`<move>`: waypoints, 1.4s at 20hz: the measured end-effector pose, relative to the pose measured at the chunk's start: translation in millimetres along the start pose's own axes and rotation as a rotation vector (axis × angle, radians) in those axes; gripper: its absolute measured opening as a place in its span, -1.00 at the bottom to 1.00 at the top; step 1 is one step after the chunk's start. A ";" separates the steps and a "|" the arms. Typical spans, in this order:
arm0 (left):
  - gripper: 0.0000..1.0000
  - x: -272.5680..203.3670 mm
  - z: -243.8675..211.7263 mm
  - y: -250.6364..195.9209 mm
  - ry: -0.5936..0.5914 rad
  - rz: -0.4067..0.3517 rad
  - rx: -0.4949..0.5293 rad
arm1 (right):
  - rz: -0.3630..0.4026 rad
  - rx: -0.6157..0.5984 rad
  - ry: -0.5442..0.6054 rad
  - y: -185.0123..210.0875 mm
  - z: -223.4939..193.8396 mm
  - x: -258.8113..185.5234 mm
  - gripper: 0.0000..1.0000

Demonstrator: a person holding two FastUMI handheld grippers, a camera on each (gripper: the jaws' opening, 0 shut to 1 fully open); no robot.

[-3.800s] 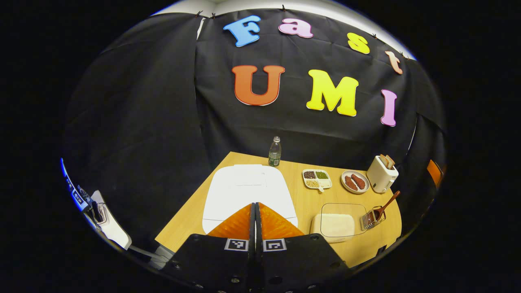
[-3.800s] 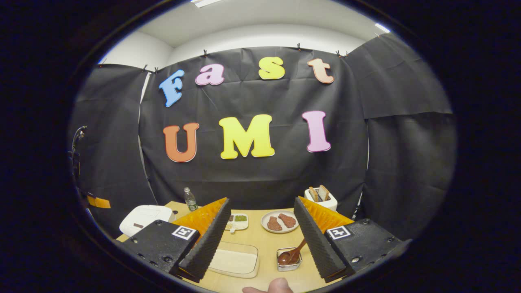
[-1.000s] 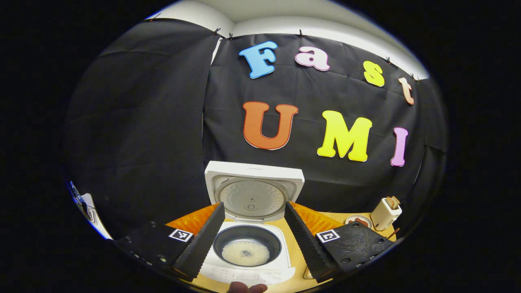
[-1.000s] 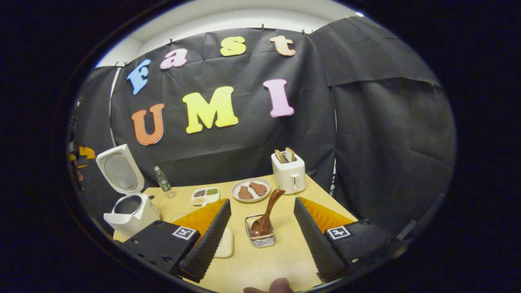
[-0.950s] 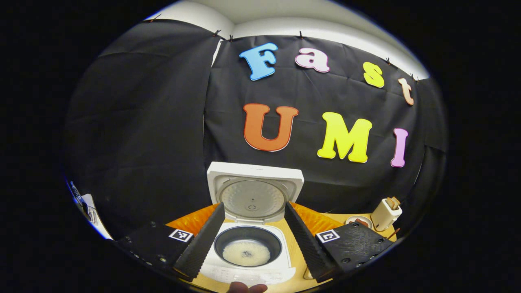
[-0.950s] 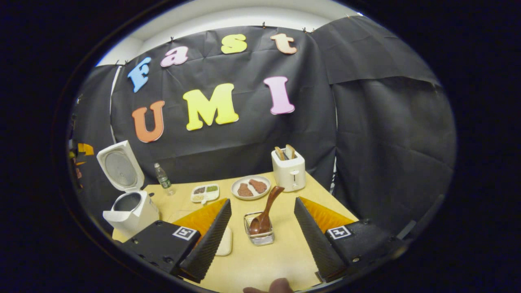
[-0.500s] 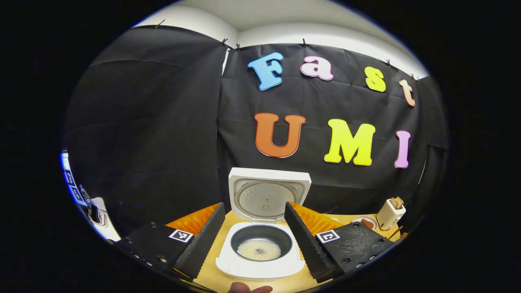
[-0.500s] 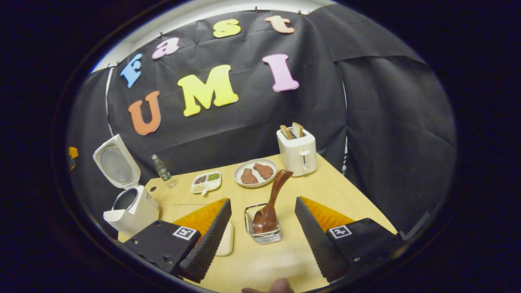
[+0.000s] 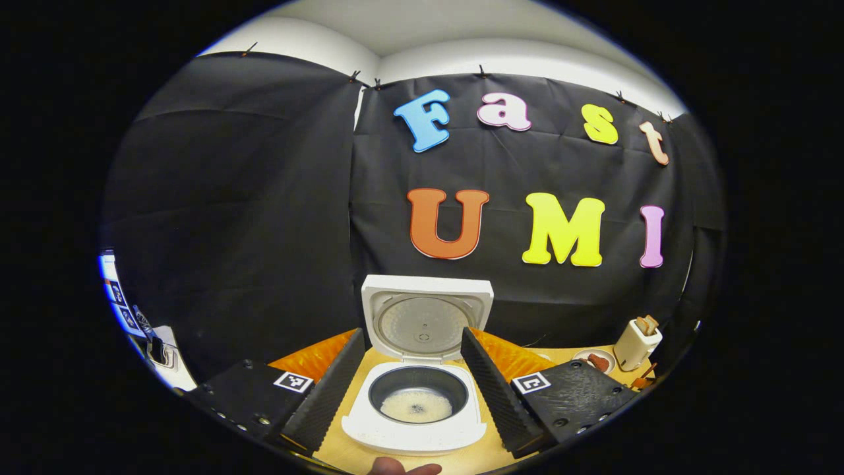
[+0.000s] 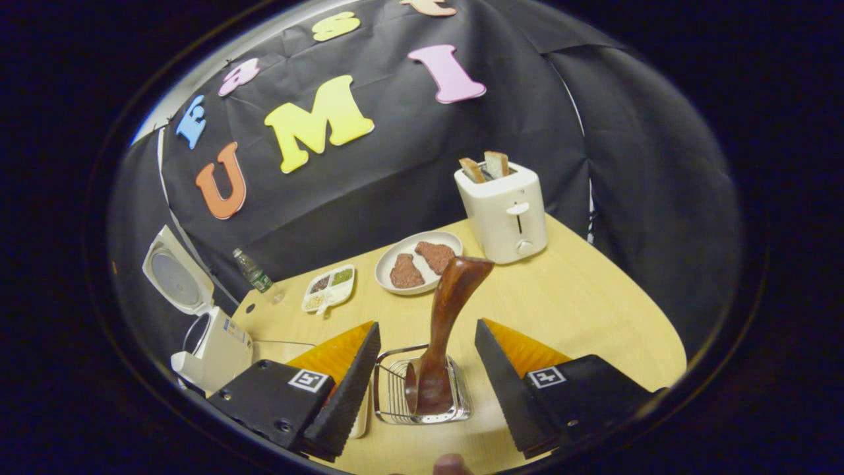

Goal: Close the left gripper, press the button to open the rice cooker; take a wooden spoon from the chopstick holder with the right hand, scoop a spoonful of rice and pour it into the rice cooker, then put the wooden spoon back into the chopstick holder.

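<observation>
The white rice cooker (image 9: 415, 432) stands with its lid (image 9: 425, 323) raised; its dark inner pot (image 9: 418, 402) holds a thin layer of rice. My left gripper (image 9: 412, 353) is open, its fingers framing the cooker from a short way back. In the right gripper view the cooker (image 10: 214, 349) sits at the table's left. A brown wooden spoon (image 10: 443, 323) stands bowl-down in a wire chopstick holder (image 10: 422, 396). My right gripper (image 10: 427, 343) is open with the spoon's handle between its fingers, untouched.
On the wooden table (image 10: 580, 310) stand a white toaster (image 10: 504, 211) with bread, a plate of meat pieces (image 10: 417, 262), a divided dish of grains (image 10: 328, 287) and a water bottle (image 10: 250, 270). A pale rice container (image 10: 360, 415) peeks out beside the left finger.
Earlier the left gripper was shut over the closed cooker; now the lid is up and that gripper is open, drawn back. The right gripper has closed in on the spoon and holder.
</observation>
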State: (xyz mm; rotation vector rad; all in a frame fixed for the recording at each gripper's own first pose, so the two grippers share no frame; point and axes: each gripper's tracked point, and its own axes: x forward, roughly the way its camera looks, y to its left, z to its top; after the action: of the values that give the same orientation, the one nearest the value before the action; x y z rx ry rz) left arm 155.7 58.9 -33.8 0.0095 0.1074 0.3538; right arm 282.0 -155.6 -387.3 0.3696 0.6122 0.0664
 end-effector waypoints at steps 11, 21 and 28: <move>0.89 37.6 -53.3 -28.4 0.070 -0.005 0.068 | 0.103 0.200 0.084 -4.8 -17.3 39.1 -0.07; 0.89 31.0 -40.2 -32.2 0.041 0.009 0.023 | 0.029 0.100 0.067 2.6 -1.7 14.1 -0.66; 0.89 17.9 -27.3 -24.7 0.033 -0.002 -0.025 | -0.002 0.034 -0.001 20.8 32.9 -13.2 -0.67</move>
State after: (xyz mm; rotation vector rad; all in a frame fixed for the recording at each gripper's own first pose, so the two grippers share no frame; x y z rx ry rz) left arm 178.0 41.7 -63.5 -0.0213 0.1355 0.3535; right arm 291.0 -148.9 -347.8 0.4021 0.6135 0.0543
